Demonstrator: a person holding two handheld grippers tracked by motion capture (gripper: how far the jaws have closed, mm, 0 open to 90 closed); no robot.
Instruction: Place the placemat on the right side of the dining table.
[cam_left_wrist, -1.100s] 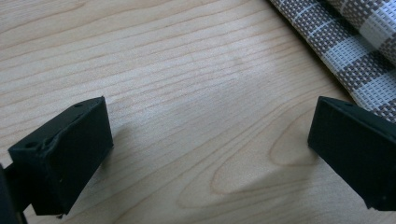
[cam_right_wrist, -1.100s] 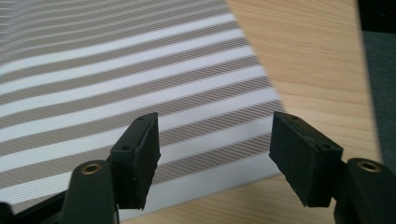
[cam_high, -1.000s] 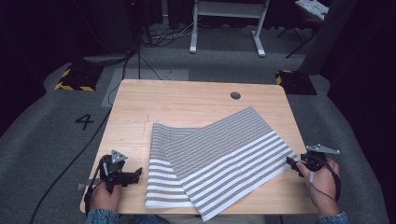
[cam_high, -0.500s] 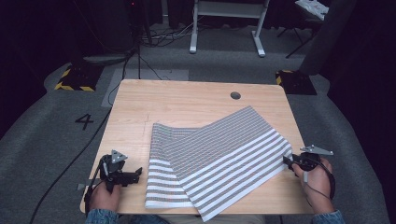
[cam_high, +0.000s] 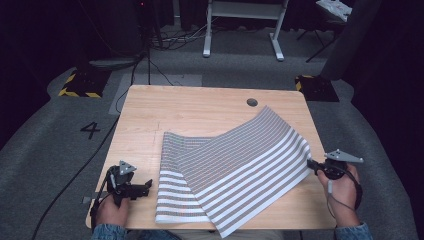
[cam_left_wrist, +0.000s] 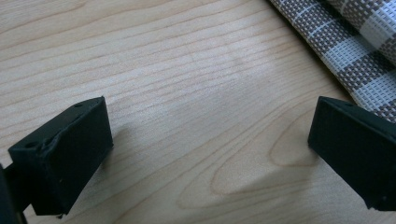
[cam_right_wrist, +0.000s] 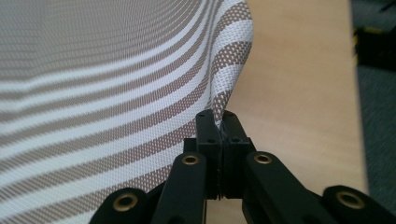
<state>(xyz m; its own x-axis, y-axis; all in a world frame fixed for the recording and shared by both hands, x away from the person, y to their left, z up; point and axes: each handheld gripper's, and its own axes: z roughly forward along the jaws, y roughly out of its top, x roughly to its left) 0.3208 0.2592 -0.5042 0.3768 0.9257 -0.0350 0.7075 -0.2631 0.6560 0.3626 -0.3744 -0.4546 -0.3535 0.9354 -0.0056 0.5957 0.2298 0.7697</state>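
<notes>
Nearest you, your left gripper (cam_high: 131, 187) rests on the bare wooden worktop (cam_high: 200, 112), its fingers (cam_left_wrist: 65, 154) spread wide with nothing between them, just beside the striped mat's (cam_high: 235, 165) near-left edge. Across the worktop's front, your right gripper (cam_high: 312, 165) has its fingers clenched on the mat's right edge, a thin pinch right at the hem as the right gripper view shows it, with the woven material curving up and away from the grip.

The mat lies across the middle of the worktop, its upper layer folded slantwise over the lower one and its far corner reaching toward the round cable hole (cam_high: 252, 102).

The bite is shallow, so a brisk pull may slip the hem free. With the left side unheld, a drag from the right may also slide the whole mat instead of unfolding it, or push its near corner, which already overhangs the front edge, farther off.
</notes>
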